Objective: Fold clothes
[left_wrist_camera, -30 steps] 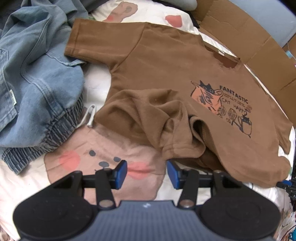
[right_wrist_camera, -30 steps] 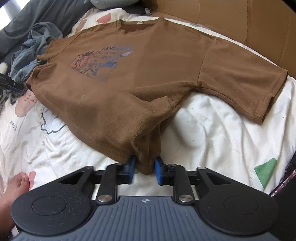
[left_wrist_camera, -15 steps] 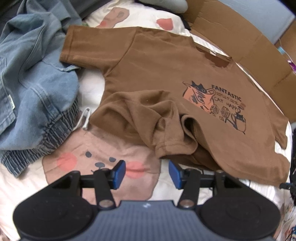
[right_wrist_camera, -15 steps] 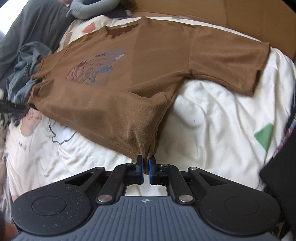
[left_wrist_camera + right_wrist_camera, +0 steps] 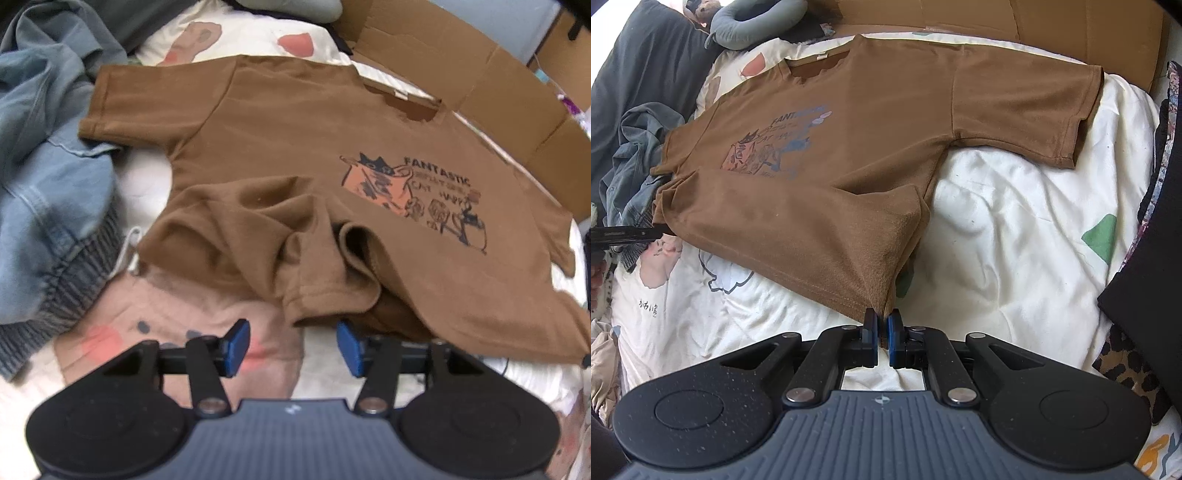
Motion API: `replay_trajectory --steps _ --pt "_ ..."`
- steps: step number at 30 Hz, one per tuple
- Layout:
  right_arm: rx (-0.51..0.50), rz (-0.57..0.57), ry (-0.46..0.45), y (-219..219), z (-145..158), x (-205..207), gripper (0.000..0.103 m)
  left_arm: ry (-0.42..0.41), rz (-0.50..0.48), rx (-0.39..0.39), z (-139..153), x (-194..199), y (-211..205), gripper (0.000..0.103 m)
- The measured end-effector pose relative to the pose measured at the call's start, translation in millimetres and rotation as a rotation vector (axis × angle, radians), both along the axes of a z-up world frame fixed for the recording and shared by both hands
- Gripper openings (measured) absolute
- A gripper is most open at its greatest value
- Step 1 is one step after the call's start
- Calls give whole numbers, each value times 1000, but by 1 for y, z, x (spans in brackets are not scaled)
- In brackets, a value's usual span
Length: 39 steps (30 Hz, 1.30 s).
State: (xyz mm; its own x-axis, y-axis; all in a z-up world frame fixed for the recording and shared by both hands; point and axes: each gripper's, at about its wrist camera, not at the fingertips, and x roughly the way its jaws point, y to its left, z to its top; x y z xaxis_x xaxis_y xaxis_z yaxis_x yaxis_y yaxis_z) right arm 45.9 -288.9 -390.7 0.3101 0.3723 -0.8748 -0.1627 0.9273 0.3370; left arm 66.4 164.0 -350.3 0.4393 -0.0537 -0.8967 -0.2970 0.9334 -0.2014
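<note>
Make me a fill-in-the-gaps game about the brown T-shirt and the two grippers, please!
1. The right hand-held gripper is shut on the bottom ____ of the brown T-shirt.
2. The left hand-held gripper is ____ and holds nothing.
3. The word above the cat print reads ____.
4. The blue denim clothes lie beside the shirt's ____.

Missing words: corner; open; FANTASTIC; sleeve

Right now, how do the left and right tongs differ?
The left tongs are open and hold nothing, just short of the brown T-shirt's bunched hem; the right tongs are shut on the T-shirt's other hem corner, pulled into a peak. Both have blue pads and point at the same shirt.
</note>
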Motion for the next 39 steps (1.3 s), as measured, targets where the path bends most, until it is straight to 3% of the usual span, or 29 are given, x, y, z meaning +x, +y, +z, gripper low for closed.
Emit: replay_trajectory --steps 1,3,10,14,18,19,23,24,26,34,35,36,39 --pt "-6 -1 8 0 0 1 3 -7 14 -16 -1 1 1 40" --pt "-19 -6 23 0 2 3 3 -28 21 -23 2 1 0 14" --pt "-58 -3 53 0 13 5 3 -137 36 9 37 -15 -3 1" --pt "-64 12 60 4 21 2 3 -173 38 15 56 -30 -5 0" --pt "-67 12 61 7 28 -1 3 -144 31 22 59 -38 -5 3" --pt "-68 13 59 8 29 -2 3 -127 27 25 56 -38 -4 5" --pt "-74 9 61 7 27 1 3 -101 32 39 42 -39 1 32" --pt "-76 7 64 7 25 1 3 -101 54 16 36 -38 5 33" --pt "-79 5 72 6 23 3 3 -98 77 -18 26 -33 7 33" --pt "-86 -1 101 7 22 6 3 -134 41 17 12 -9 -1 31" --pt "-86 -2 104 8 22 6 3 -137 36 19 11 -7 -1 19" --pt "-87 -3 107 8 22 7 3 -139 31 20 11 -5 -1 2" --pt "-88 -4 113 9 24 5 3 -172 17 32 20 -9 -3 2"
